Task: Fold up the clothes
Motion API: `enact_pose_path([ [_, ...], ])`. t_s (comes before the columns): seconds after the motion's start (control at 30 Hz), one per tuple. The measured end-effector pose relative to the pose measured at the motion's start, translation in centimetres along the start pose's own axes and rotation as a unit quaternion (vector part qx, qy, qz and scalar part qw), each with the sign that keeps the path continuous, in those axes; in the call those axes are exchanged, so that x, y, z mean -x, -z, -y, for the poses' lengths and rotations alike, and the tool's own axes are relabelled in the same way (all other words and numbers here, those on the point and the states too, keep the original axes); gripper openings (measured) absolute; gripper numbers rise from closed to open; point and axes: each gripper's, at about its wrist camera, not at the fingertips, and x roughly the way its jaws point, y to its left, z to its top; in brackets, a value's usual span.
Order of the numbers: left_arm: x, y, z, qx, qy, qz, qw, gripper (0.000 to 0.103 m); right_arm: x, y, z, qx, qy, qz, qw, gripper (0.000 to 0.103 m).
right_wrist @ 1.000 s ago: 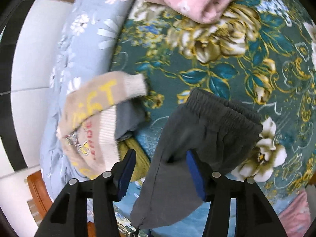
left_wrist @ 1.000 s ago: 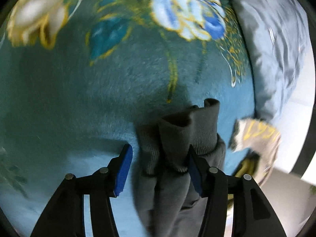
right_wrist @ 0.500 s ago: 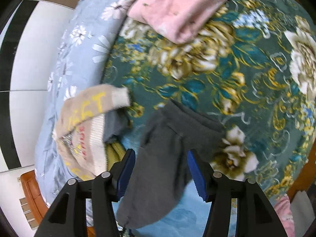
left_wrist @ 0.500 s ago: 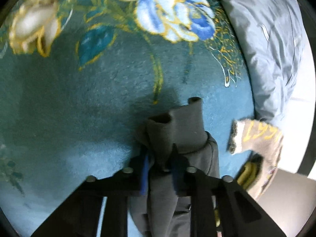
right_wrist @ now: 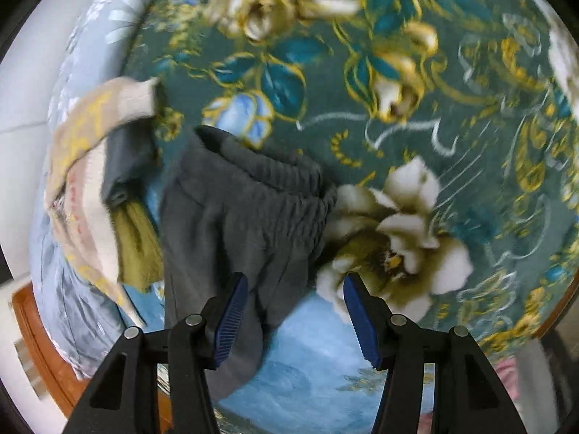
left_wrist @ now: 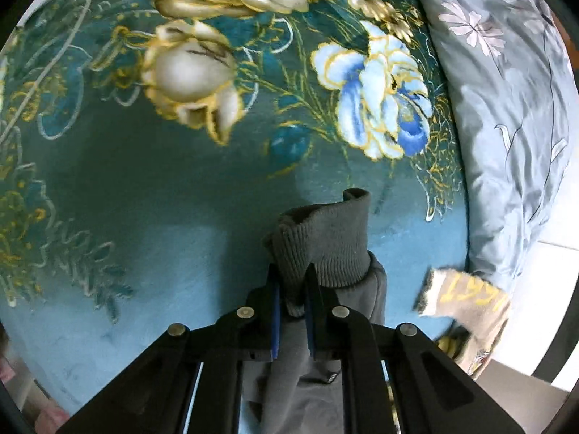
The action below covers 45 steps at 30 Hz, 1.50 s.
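Holding the ribbed cuff of the grey trousers [left_wrist: 322,249] in my closed left claw [left_wrist: 292,320], I keep my right claw [right_wrist: 295,316] open and empty above the same trousers near the waistband. They hang bunched over the floral blanket [left_wrist: 152,199] on the bed, not yet a neat fold, and a loose pile of clothes [right_wrist: 94,188] beside them also waits, I think.

Surface I see: teal floral blanket [right_wrist: 398,115] on a bed.
Lying on it: grey pants [right_wrist: 231,217], beige sweater [right_wrist: 83,152], blue-grey floral pillow [left_wrist: 506,115].
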Motion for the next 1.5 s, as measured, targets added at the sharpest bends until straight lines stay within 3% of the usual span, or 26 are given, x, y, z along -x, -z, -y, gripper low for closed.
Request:
enact_pose_path([
  [0.1,0.4,0.1,-0.9,0.016,-0.023,-0.005,0.9996,0.012,-2.2,-0.6,0.6,-0.025,-0.014,0.000,1.000,0.059],
  [0.27,1.3,0.4,1.0,-0.005,-0.037,-0.002,0.9993,0.012,-4.4,-1.7,0.5,-0.044,-0.016,0.015,0.999,0.057],
  [0.37,1.7,0.5,2.5,-0.023,-0.038,0.003,0.9990,0.012,-4.5,-1.9,0.0,-0.047,-0.010,0.025,0.999,0.035],
  [0.4,1.7,0.4,3.1,-0.025,-0.033,0.003,0.9991,0.011,-3.4,-1.7,-0.3,-0.038,-0.034,0.032,0.998,0.029],
  [0.47,3.1,0.1,3.8,-0.023,0.024,0.004,0.9994,0.011,-1.1,-1.4,-0.9,-0.021,-0.082,0.046,0.995,0.026],
  [0.5,3.7,0.1,4.0,-0.051,0.032,-0.004,0.9982,0.011,1.2,-0.9,-1.3,0.009,-0.121,0.064,0.991,0.026],
  [0.6,4.3,-0.1,3.1,-0.095,0.016,0.005,0.9953,0.011,3.4,-0.6,0.0,0.050,-0.120,0.079,0.988,0.026],
  [0.67,2.6,-0.1,1.1,-0.088,-0.016,-0.016,0.9959,0.011,1.0,-1.1,2.1,0.034,-0.092,0.041,0.994,0.027],
  [0.7,1.7,0.1,0.2,-0.077,-0.038,-0.022,0.9960,0.011,-0.7,-1.5,3.0,0.024,-0.049,0.022,0.998,0.027],
  [0.77,0.1,0.6,-2.1,-0.048,-0.081,-0.028,0.9952,0.011,-2.6,-1.8,4.2,-0.010,-0.006,-0.007,1.000,0.027],
  [1.03,1.3,0.7,-3.2,-0.040,-0.058,-0.027,0.9972,0.011,-0.4,-0.3,1.5,0.050,0.012,0.011,0.999,0.029],
  [1.1,1.7,0.6,-2.6,-0.050,-0.057,-0.025,0.9968,0.011,-0.5,0.0,1.2,0.046,0.024,0.012,0.999,0.034],
  [1.27,3.1,2.0,-0.1,-0.140,-0.080,-0.007,0.9869,0.011,2.1,1.1,0.1,0.085,0.053,0.039,0.994,0.051],
  [1.37,4.8,3.6,1.6,-0.191,-0.072,0.018,0.9788,0.011,4.2,1.9,-1.6,0.124,0.055,0.051,0.989,0.052],
  [1.43,6.1,5.4,3.2,-0.238,-0.067,0.040,0.9680,0.011,4.8,2.4,-2.8,0.151,0.061,0.056,0.985,0.052],
  [1.5,7.1,8.3,5.3,-0.299,-0.062,0.059,0.9505,0.011,5.3,2.9,-3.8,0.171,0.067,0.057,0.981,0.052],
])
